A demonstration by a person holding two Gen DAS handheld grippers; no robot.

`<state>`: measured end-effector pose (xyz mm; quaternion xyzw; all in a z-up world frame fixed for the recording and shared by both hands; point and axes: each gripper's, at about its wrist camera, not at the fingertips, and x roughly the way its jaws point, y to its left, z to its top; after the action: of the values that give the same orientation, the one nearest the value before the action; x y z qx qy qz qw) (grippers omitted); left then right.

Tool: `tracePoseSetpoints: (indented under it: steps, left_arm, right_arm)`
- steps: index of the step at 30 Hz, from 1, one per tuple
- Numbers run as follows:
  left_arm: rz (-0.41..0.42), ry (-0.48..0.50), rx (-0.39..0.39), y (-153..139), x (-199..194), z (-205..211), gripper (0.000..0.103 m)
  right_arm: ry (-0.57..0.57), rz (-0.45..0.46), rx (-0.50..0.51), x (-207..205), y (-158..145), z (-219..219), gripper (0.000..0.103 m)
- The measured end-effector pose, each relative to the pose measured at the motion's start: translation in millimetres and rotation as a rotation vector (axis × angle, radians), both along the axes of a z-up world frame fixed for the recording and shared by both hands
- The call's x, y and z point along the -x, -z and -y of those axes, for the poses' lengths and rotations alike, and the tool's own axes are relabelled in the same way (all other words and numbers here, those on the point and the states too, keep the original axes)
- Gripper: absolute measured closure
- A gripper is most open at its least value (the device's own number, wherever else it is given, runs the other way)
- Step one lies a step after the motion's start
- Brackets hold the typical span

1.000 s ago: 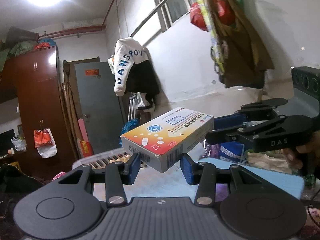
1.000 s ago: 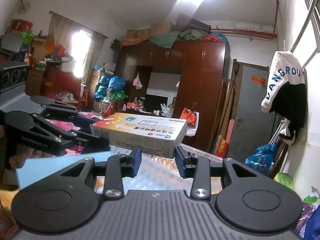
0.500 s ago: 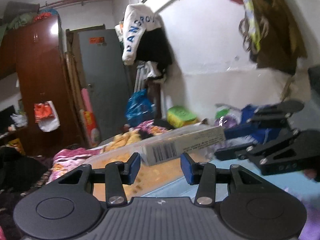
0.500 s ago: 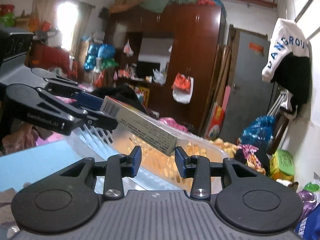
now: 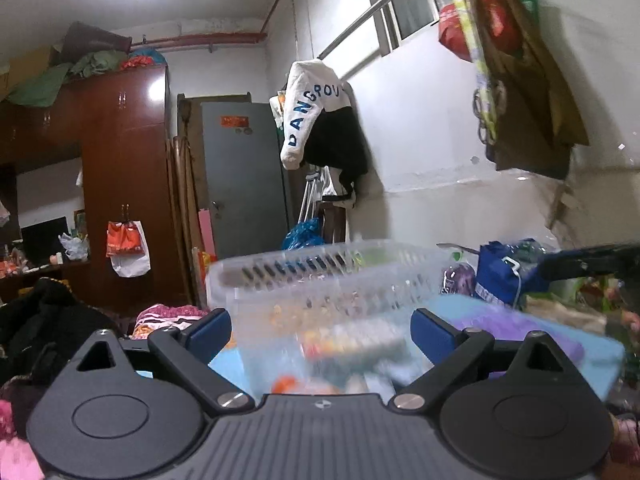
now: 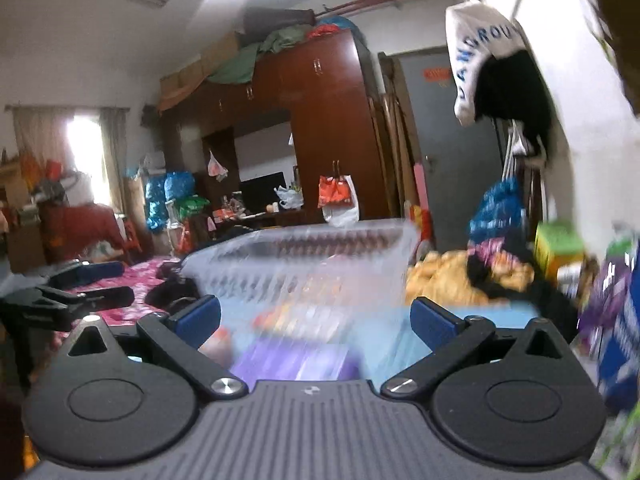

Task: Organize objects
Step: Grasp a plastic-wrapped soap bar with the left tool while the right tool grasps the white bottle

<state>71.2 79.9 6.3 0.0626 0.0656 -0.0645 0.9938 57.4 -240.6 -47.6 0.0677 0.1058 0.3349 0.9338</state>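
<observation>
The clear slotted basket [image 5: 320, 280] sits on the blue surface [image 5: 560, 344] at twelve o'clock of both tongs, blurred packets gathered inside it for tidiness, while the left tongs [image 5: 320, 330] and right tongs [image 6: 316, 318] gape wide, holding nothing.

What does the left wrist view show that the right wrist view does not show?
Only the left wrist view shows the brown bag hanging on the white wall and the barred window. Only the right wrist view shows the bright curtained window and the green box. Both show the clear slotted basket, the brown wardrobe, the grey door, and open fingers.
</observation>
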Motion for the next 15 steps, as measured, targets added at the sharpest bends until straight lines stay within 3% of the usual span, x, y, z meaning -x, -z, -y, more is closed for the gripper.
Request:
tracePoseSetpoints:
  steps: [3,10,15]
  left_arm:
    - [0.013,-0.015,0.016,21,29,-1,0.005]
    - [0.004,-0.047,0.062,32,51,-10,0.005]
    - [-0.011,-0.05,0.029,45,60,-6,0.005]
  right_arm:
    - [-0.036,0.025,-0.017,32,12,-3,0.0]
    - [-0.174,0.184,0.133,77,13,-56,0.0]
    - [-0.256,0.149,0.17,73,30,-85,0.003]
